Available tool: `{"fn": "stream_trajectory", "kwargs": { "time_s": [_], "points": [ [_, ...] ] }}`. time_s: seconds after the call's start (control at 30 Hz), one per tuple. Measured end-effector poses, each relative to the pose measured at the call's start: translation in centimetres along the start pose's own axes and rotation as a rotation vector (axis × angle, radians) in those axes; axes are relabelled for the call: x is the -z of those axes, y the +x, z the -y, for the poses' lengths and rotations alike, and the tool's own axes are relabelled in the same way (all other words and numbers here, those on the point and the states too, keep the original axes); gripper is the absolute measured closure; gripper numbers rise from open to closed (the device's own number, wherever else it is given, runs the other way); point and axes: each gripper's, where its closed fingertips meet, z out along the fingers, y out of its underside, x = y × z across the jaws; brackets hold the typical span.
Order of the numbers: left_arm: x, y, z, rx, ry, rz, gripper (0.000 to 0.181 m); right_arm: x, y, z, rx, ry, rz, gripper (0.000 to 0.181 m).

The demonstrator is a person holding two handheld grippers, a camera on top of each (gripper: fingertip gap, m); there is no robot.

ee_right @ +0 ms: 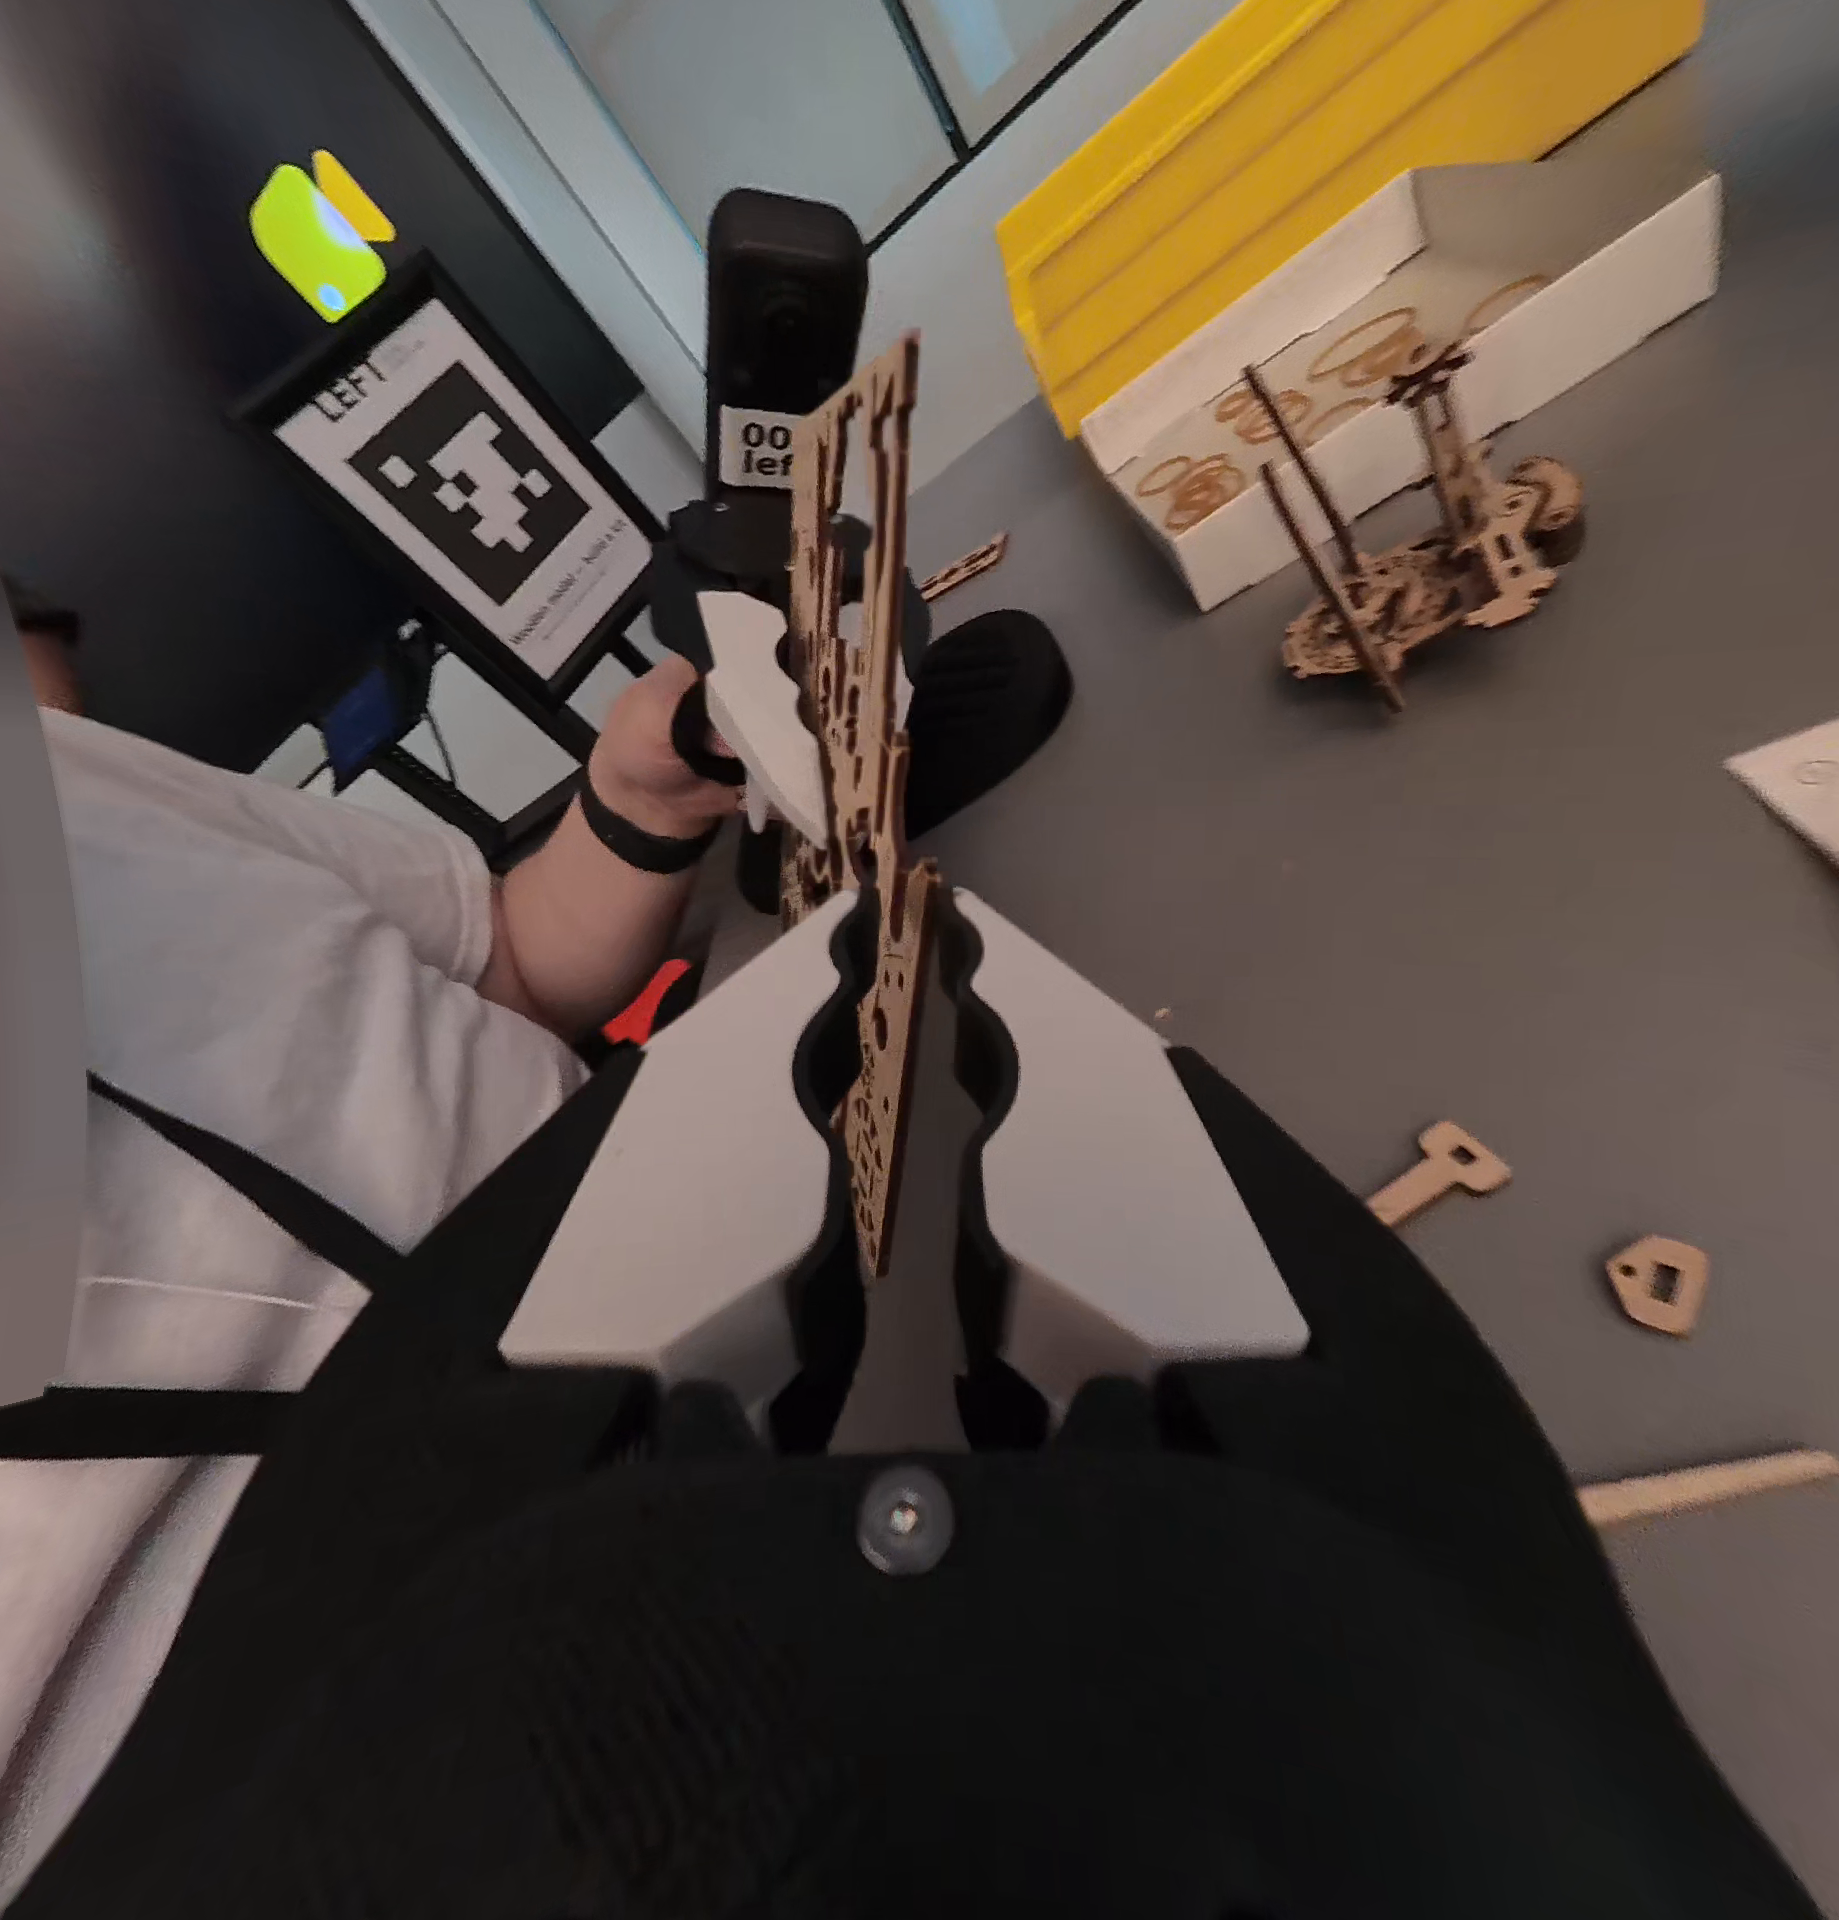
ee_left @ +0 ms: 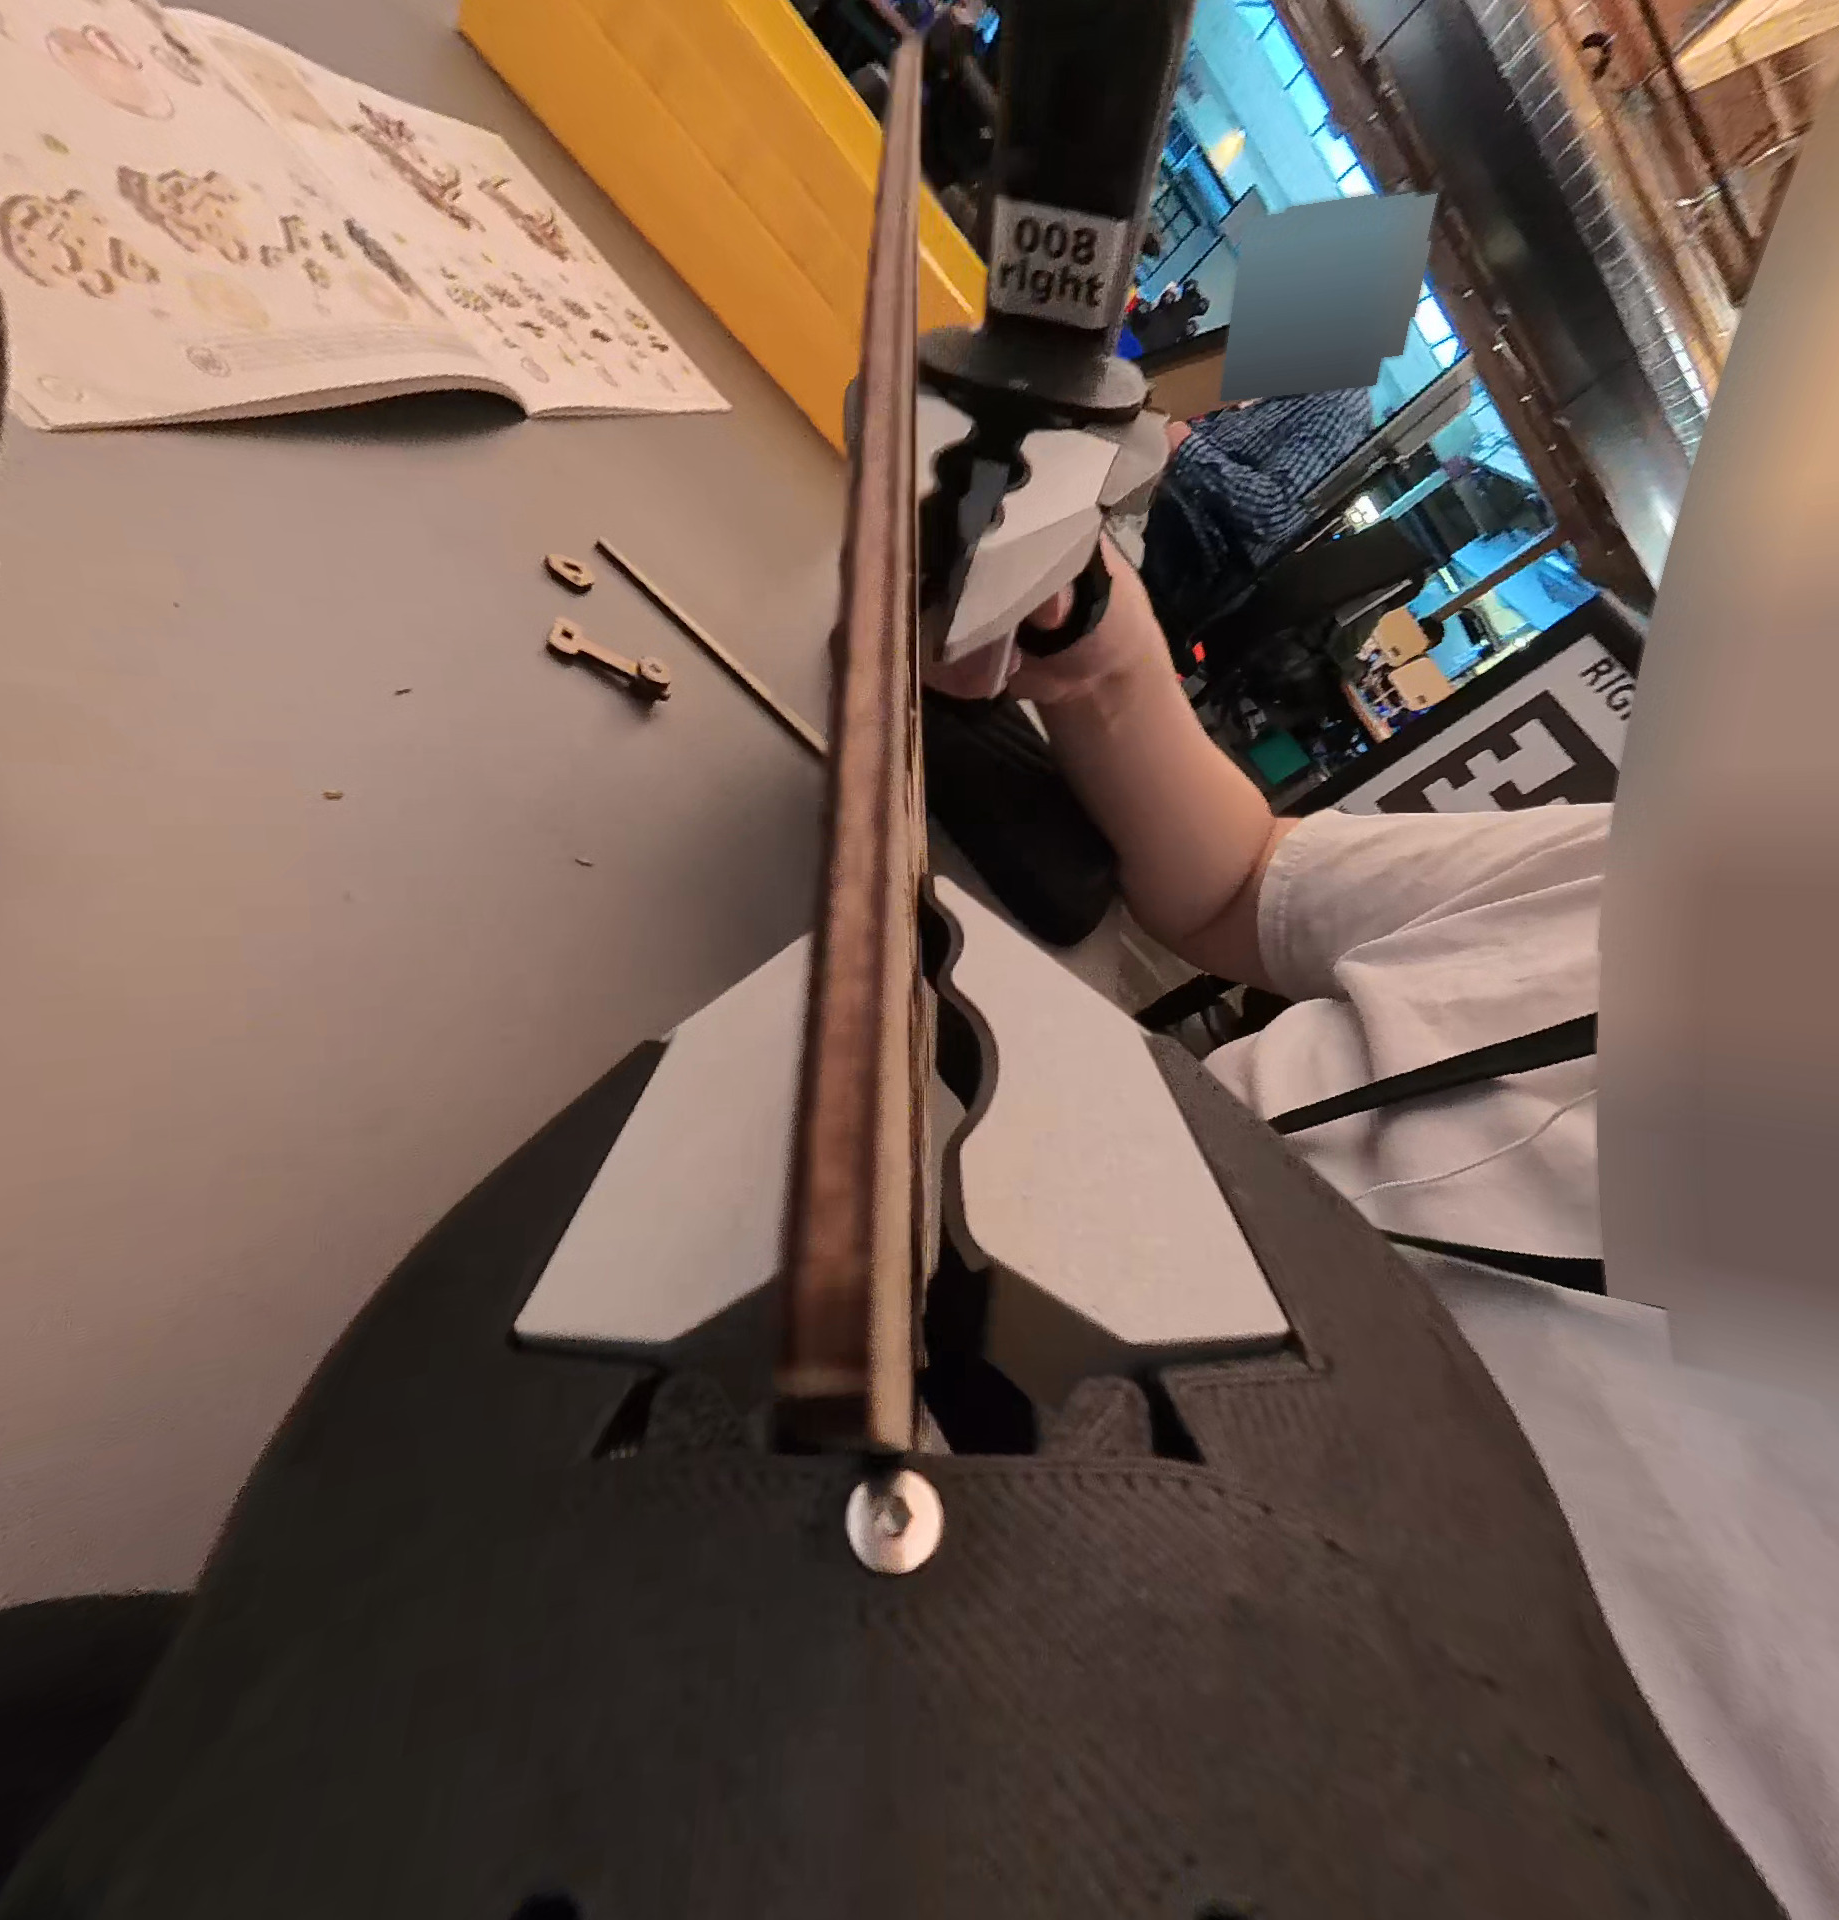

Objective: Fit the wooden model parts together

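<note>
A thin laser-cut wooden parts sheet [ee_left: 868, 727] is held above the grey table, edge-on in the left wrist view. My left gripper [ee_left: 873, 914] is shut on one end of it. My right gripper [ee_right: 907, 904] is shut on the other end of the sheet [ee_right: 873, 1091]. The two grippers face each other. The right gripper [ee_left: 998, 520] shows farther along the sheet in the left wrist view, and the left gripper [ee_right: 790, 727] shows in the right wrist view. A partly built wooden model [ee_right: 1424, 592] stands on the table to the right.
Loose wooden pieces lie on the table [ee_left: 271, 987]: a key-shaped piece [ee_right: 1440, 1184], a small shield-shaped piece [ee_right: 1658, 1283] and a thin stick [ee_right: 1710, 1486]. A white box [ee_right: 1580, 249] with wooden rings and a yellow bin [ee_right: 1258, 208] stand behind. An open instruction booklet [ee_left: 271, 239] lies at the left. Tip to tip, the grippers are about 6 cm apart. The partly built wooden model [ee_right: 1424, 592] is about 20 cm from both grippers' fingertips.
</note>
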Motion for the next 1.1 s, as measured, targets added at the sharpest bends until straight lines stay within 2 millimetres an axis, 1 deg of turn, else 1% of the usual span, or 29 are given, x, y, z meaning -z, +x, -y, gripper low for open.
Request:
{"fn": "stream_trajectory", "kwargs": {
  "time_s": [0.1, 0.2, 0.33, 0.43, 0.57, 0.7, 0.8, 0.97, 1.1],
  "points": [
    [-0.1, -0.6, -0.2, 0.002, -0.02, 0.031, 0.18, 0.5, 0.7, 0.4, -0.01, 0.021, -0.021, 0.168],
    [-0.3, -0.7, -0.4, 0.003, -0.037, 0.032, 0.18, 0.1, 1.0, -0.3, -0.022, -0.015, -0.033, 0.167],
    [-0.6, -1.1, -0.6, 0.002, -0.052, 0.057, 0.18, -0.8, 1.1, -1.2, -0.017, -0.073, -0.054, 0.166],
    [-0.7, -1.2, -0.7, 0.003, -0.06, 0.069, 0.18, -0.9, 1.5, -1.6, 0.018, -0.102, -0.11, 0.17],
    [-0.8, -1.6, -1.0, -0.004, -0.078, 0.096, 0.18, -1.0, 1.9, -2.1, 0.008, -0.127, -0.131, 0.17],
    [-0.8, -1.8, -1.0, -0.002, -0.076, 0.102, 0.181, -1.1, 2.2, -2.2, -0.066, -0.099, -0.119, 0.17],
    [-1.0, -2.1, -1.3, 0.003, -0.089, 0.115, 0.181, -1.2, 2.7, -2.6, -0.097, -0.112, -0.14, 0.169],
    [-1.3, -2.1, -1.7, 0.032, -0.09, 0.105, 0.181, -1.3, 3.3, -3.4, -0.055, -0.165, -0.2, 0.166],
    [-1.3, -2.1, -1.8, 0.037, -0.081, 0.105, 0.181, -1.4, 3.4, -3.5, -0.019, -0.178, -0.22, 0.165]
  ]
}}
